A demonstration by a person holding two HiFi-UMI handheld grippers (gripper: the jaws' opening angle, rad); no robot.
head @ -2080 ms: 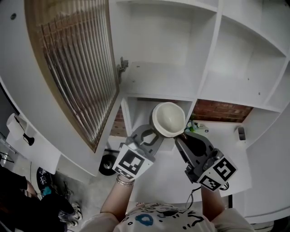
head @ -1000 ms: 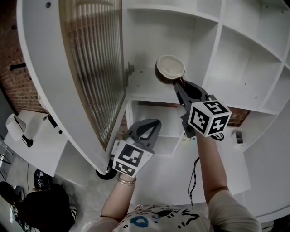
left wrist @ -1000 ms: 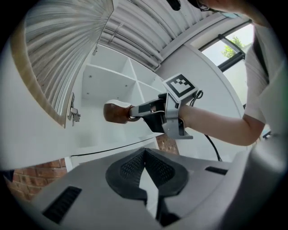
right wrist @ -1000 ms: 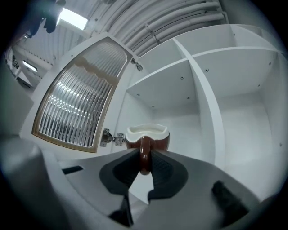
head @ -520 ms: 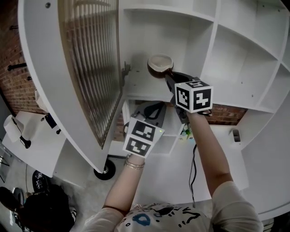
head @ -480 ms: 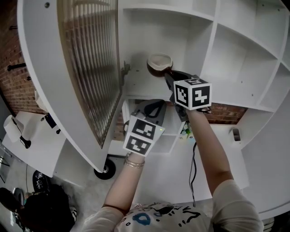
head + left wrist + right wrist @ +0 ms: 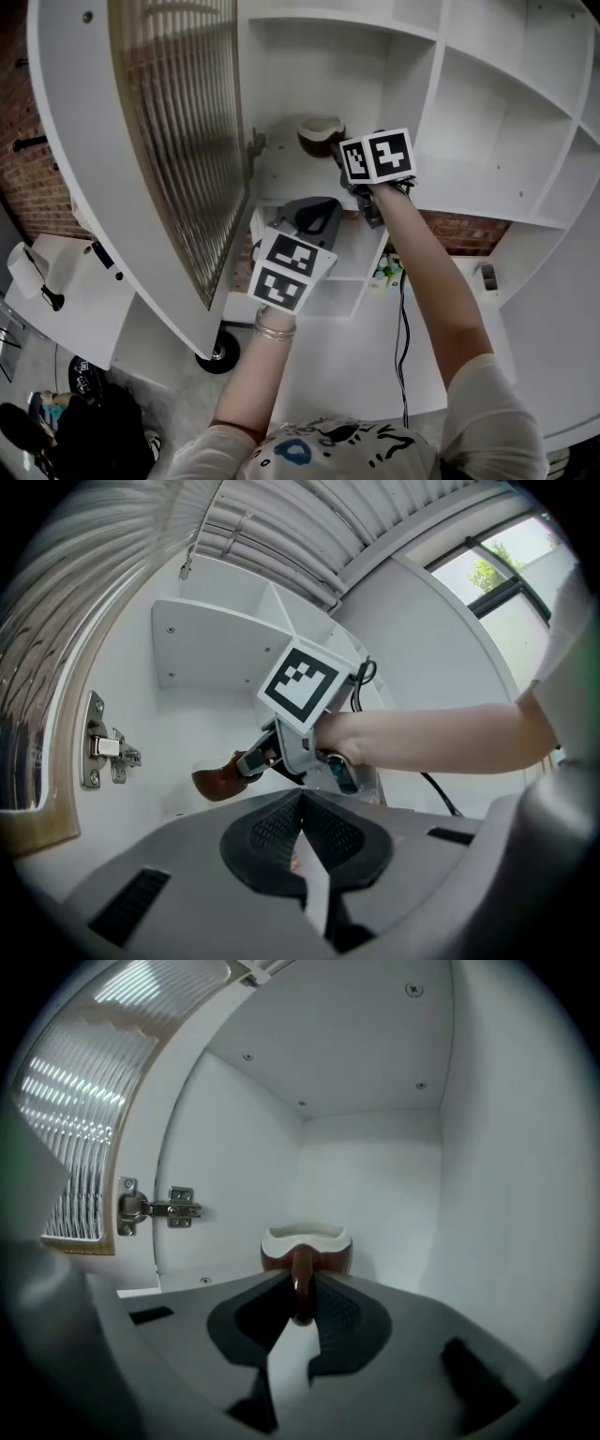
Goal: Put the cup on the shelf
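Note:
The brown cup (image 7: 321,134) with a cream inside stands upright inside the open shelf compartment (image 7: 286,178), beside the door hinge. My right gripper (image 7: 343,157) reaches into that compartment and is shut on the cup's handle (image 7: 301,1290). In the right gripper view the cup (image 7: 306,1245) sits straight ahead; its base is hidden behind the jaws, so I cannot tell whether it rests on the shelf floor. My left gripper (image 7: 307,216) hangs below the shelf edge, shut and empty. From there I see the cup (image 7: 216,781) and the right gripper (image 7: 257,760).
The cabinet door (image 7: 173,131) with ribbed glass stands open at the left, its hinge (image 7: 156,1209) on the compartment's left wall. White compartments (image 7: 487,131) lie to the right. A lower counter holds small items (image 7: 386,275), and a cable (image 7: 403,328) hangs below my right arm.
My right gripper has carried the cup up from below the shelf and pushed it deeper into the compartment. The left gripper has risen slightly and stayed shut.

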